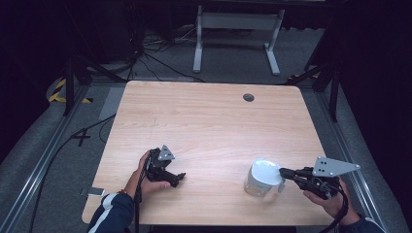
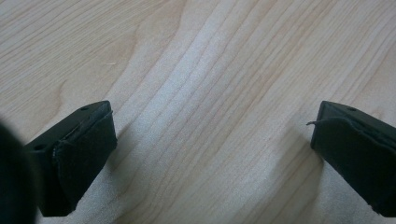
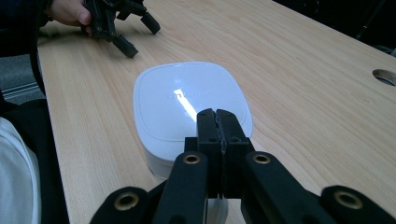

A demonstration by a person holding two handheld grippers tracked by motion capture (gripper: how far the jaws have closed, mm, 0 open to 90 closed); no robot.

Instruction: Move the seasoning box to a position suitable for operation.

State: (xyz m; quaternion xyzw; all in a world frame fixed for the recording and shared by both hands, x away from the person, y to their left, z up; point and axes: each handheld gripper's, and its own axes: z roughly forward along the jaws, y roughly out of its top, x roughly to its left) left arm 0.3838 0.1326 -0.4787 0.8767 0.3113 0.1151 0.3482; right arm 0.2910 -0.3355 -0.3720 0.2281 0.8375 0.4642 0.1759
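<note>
A clear tub with a white rounded-square lid [image 1: 262, 175] [image 3: 187, 100] stands on the wooden table [image 1: 209, 121] near its front right. My right gripper [image 1: 282, 171] [image 3: 217, 115] comes in from the right. Its jaws are pressed together, with the tips just over the lid's near edge and nothing visible between them. My left gripper [image 1: 179, 179] [image 2: 215, 135] [image 3: 139, 35] rests low on the table at the front left, held by a hand. Its jaws stand wide apart over bare wood, well left of the tub.
A round cable hole [image 1: 248, 97] [image 3: 385, 74] sits near the table's far edge. A white desk frame [image 1: 238, 29] and loose cables [image 1: 145, 53] lie on the floor beyond. A small flat device [image 1: 95, 191] lies by the front left corner.
</note>
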